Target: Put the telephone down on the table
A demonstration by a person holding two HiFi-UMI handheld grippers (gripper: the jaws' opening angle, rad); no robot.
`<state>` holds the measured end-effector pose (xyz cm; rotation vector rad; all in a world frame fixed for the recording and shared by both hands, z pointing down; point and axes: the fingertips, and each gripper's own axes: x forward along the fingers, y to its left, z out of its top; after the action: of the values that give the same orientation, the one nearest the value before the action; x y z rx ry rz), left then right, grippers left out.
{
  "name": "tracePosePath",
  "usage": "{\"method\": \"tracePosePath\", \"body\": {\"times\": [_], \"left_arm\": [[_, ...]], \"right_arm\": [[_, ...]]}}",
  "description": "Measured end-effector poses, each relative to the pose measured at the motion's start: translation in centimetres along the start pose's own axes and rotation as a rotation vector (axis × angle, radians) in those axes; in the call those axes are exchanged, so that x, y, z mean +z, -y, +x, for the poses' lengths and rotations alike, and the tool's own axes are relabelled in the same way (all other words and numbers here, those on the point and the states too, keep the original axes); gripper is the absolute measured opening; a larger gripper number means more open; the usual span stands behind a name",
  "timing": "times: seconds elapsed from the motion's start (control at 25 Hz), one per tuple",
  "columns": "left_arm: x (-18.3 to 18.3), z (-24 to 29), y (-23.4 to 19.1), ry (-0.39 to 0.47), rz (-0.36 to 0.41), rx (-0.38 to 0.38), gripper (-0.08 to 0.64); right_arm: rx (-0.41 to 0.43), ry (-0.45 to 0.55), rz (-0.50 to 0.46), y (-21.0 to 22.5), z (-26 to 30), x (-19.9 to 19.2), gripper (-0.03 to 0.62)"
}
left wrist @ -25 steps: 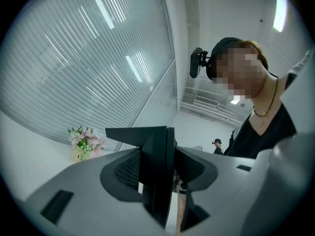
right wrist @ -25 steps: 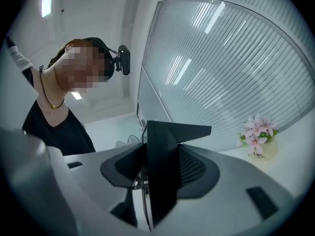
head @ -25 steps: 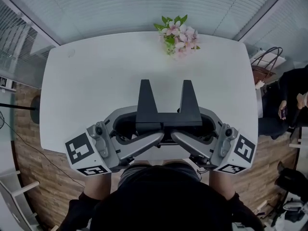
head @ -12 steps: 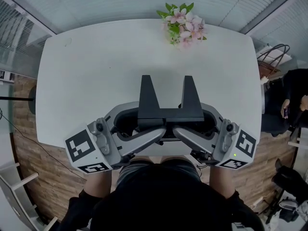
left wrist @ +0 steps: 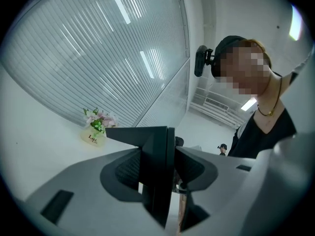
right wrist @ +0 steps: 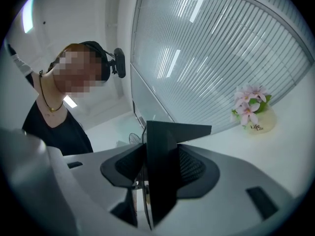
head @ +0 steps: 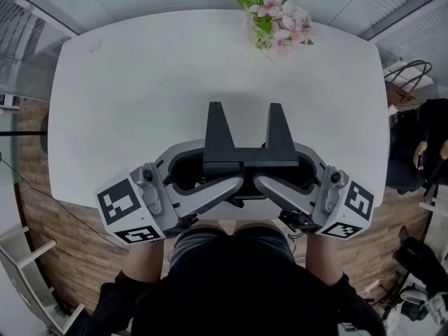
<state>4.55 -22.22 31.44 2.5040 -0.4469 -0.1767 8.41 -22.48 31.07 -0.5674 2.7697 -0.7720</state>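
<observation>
**Telephone held over the near edge of the table**

We hold the black telephone (head: 217,128) at both ends, its two tapered prongs pointing toward 12 o'clock. The left gripper (head: 220,165) comes in from 8 o'clock and the right gripper (head: 276,165) from 4 o'clock. Each one's jaws are clamped on an end of the crossbar, with the dark pads pressing on both of its faces (each gripper's own view shows this plainly). The telephone sits over the white table (head: 140,82), close to the 6 o'clock edge and roughly centred between the sides. We cannot tell whether its underside touches the top. A small pot of pink flowers (head: 276,16) stands at the 12 o'clock edge, well apart from the telephone.
</observation>
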Motion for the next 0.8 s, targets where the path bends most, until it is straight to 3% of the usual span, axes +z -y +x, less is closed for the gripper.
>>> {"method": "tracePosePath", "body": {"times": [0.8], "left_arm": [[-3.0,0.1,-3.5,-0.031,-0.123,0.041,0.210]], "right_arm": [[-0.046,-0.037,0.130,3.4,0.2,-3.3,0.210]]}}
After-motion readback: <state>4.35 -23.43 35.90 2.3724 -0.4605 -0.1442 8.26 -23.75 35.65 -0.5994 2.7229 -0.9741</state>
